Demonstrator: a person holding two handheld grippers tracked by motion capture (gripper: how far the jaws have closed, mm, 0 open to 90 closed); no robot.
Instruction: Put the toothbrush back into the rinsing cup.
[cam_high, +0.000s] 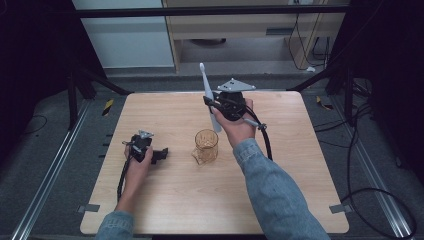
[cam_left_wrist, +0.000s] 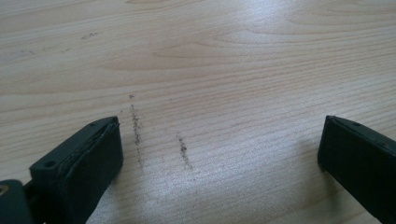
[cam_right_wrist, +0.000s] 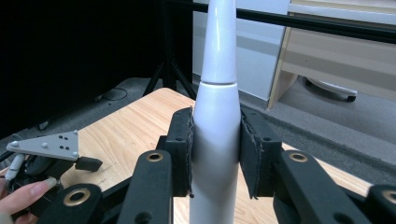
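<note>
Toothbrush (cam_right_wrist: 215, 135) upright, clamped between right gripper (cam_right_wrist: 215, 154) pads

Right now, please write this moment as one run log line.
right gripper: shut on electric toothbrush, upright | left gripper: open, over table | amber cup: between hands

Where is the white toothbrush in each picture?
High view: toothbrush upright above the cup, in the right gripper.
Left gripper view: wood table between open jaws.
Right gripper view: centre, clamped between the pads.
Shared landmark: the table.
</note>
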